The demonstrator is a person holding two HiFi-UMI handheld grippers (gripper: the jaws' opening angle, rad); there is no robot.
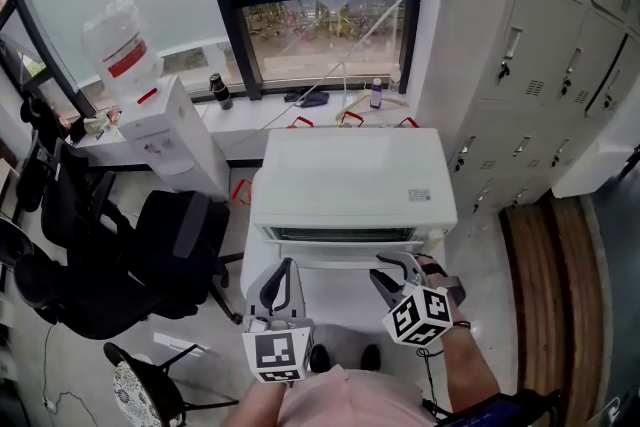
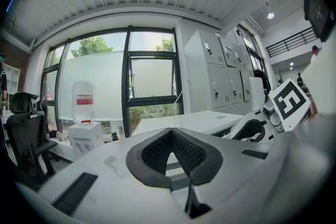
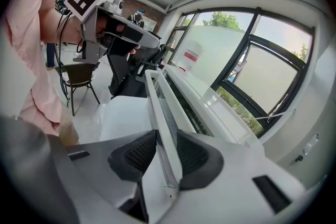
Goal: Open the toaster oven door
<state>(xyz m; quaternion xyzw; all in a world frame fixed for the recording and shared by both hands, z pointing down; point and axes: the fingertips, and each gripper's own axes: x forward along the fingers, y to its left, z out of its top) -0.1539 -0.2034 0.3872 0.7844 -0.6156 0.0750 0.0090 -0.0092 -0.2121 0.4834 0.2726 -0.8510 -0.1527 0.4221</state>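
From the head view I looked steeply down on a white toaster oven (image 1: 350, 175), which stood on a white surface below a window, with grey lockers to its right and a black office chair to its left. Both grippers were held low in front of the oven's near face. The right gripper (image 1: 398, 275) was at the upper edge of that face. In the right gripper view its two dark pads (image 3: 191, 157) were pressed against either side of a long white bar (image 3: 160, 107), which I took to be the door handle (image 1: 345, 255), so this claw was gripping the handle. The left gripper (image 1: 281, 283) hung just left of it and apart from the oven. In the left gripper view its pads met at the tips with nothing caught between them, so it was closed and empty. A dark slot ran under the oven's top, and I could not tell whether it was a gap or only trim. I judged that the grasp was made and the pull had barely begun, if it had begun at all. The next move called for drawing the handle toward me and downward along the door's arc, keeping the squeeze steady so the smooth bar would not slip.
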